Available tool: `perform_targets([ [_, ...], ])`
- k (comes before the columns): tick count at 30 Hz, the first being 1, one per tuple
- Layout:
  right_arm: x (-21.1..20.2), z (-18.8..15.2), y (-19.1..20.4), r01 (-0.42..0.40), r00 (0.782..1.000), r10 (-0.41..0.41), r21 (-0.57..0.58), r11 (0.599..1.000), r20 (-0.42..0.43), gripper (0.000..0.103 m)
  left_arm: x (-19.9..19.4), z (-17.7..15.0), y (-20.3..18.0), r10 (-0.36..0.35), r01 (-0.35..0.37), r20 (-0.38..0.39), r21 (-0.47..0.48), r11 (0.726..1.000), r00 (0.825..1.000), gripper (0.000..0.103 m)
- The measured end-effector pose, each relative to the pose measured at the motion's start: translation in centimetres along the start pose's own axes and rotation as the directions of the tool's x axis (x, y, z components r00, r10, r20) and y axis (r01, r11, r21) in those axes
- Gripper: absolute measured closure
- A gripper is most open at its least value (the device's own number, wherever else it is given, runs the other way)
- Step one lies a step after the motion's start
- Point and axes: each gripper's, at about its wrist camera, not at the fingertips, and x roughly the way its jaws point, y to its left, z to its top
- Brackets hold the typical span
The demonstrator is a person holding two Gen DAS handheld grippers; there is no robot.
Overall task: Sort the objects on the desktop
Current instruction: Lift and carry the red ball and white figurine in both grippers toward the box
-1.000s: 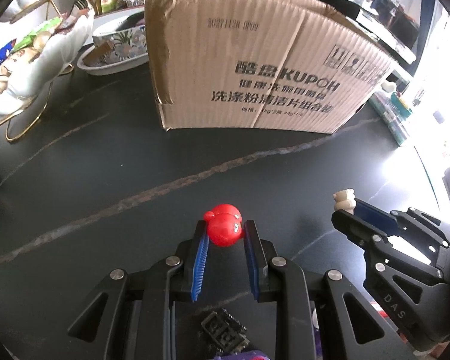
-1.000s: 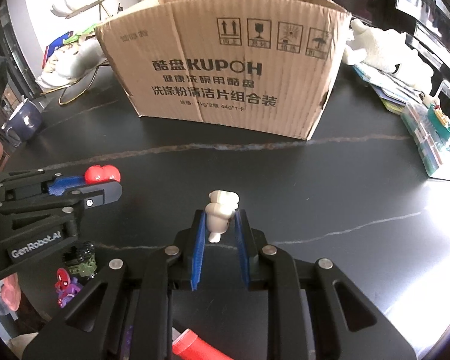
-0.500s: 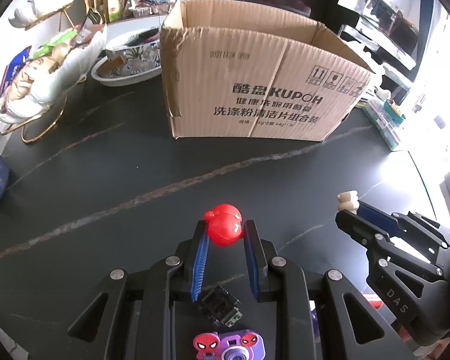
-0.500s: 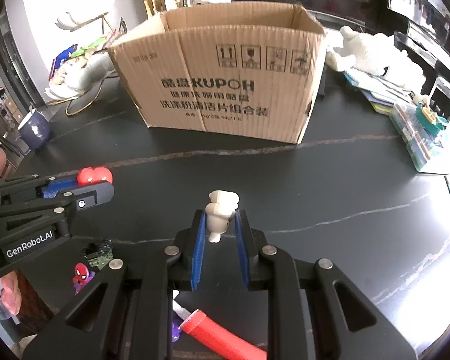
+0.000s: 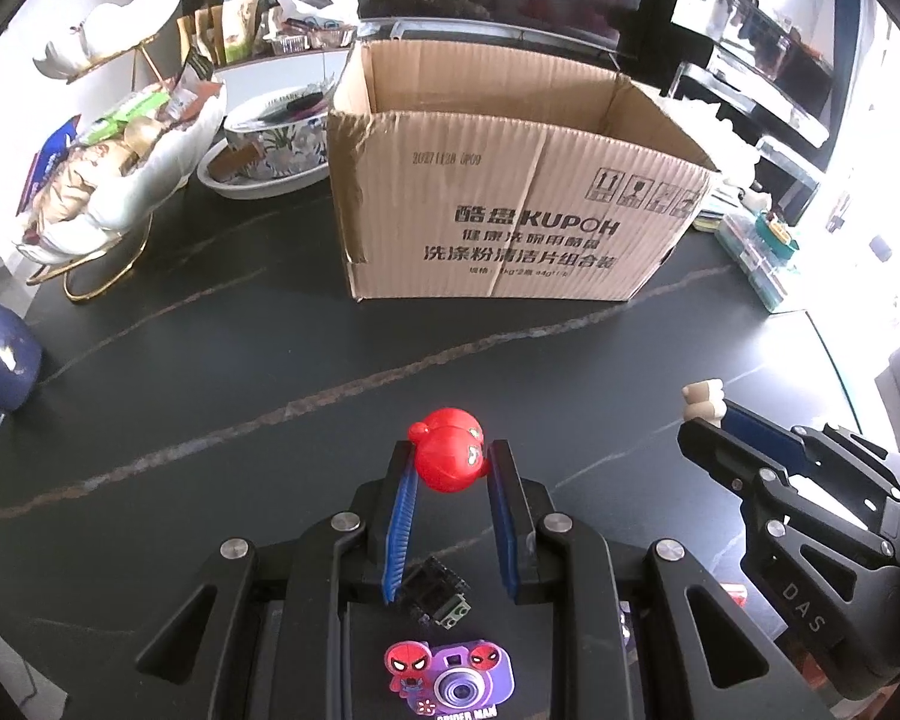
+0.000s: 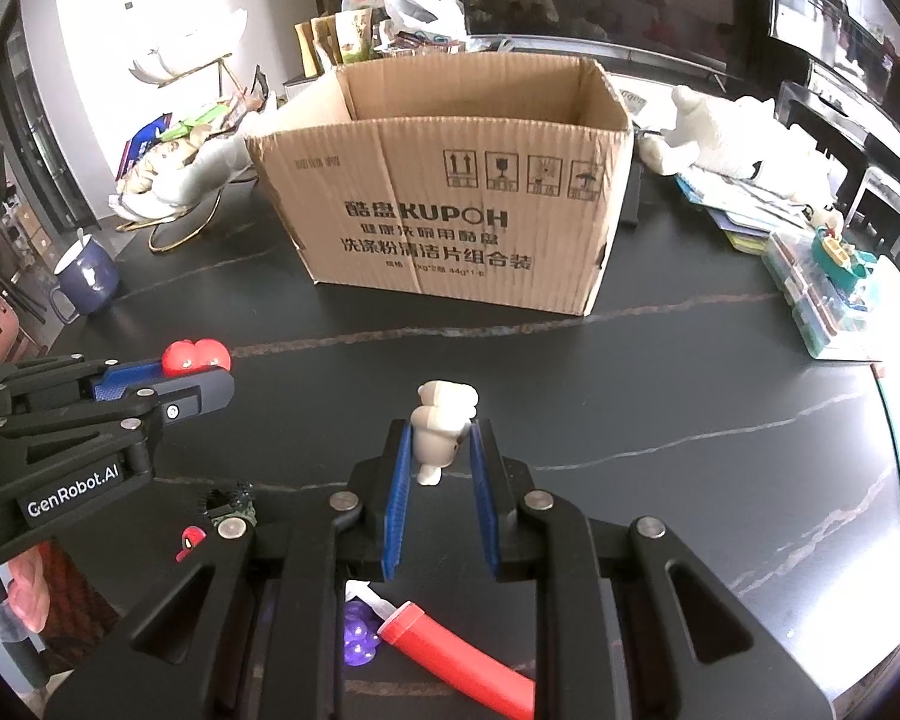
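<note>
— What's each one holding?

— The red toy (image 5: 450,450) is pinched between the blue pads of the left hand-held gripper (image 5: 450,468), clear of the desk (image 5: 210,360); the small white figure (image 6: 441,426) is clamped the same way in the right hand-held gripper (image 6: 441,450), its rounded head poking past the fingertips; both point down at a slant.

— And the box?

— The cardboard box (image 5: 510,210) stands open-topped on the desk beyond both of them, well apart from either toy; I can't see its floor from here.

— Anything under them?

— A purple toy camera (image 5: 450,681) with little red masked heads on it, and a small black-and-green block (image 5: 438,591) just beyond it, lie on the desk under the left one; a red tube (image 6: 456,654) and a purple blob (image 6: 360,642) lie under the right one.

— Off to the sides?

— A dark blue mug (image 6: 87,276) at the left edge; a white plush animal (image 6: 732,138) on the right.
</note>
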Motion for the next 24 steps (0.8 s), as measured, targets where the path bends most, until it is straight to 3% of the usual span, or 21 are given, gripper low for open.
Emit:
perform_targets([
  [24, -5.3, 3.4, 1.1, 0.0, 0.992, 0.005, -0.039, 0.999, 0.125, 0.085, -4.6, 2.7, -0.7, 0.021, -0.023, 0.107, 0.02, 1.0, 0.994, 0.081],
])
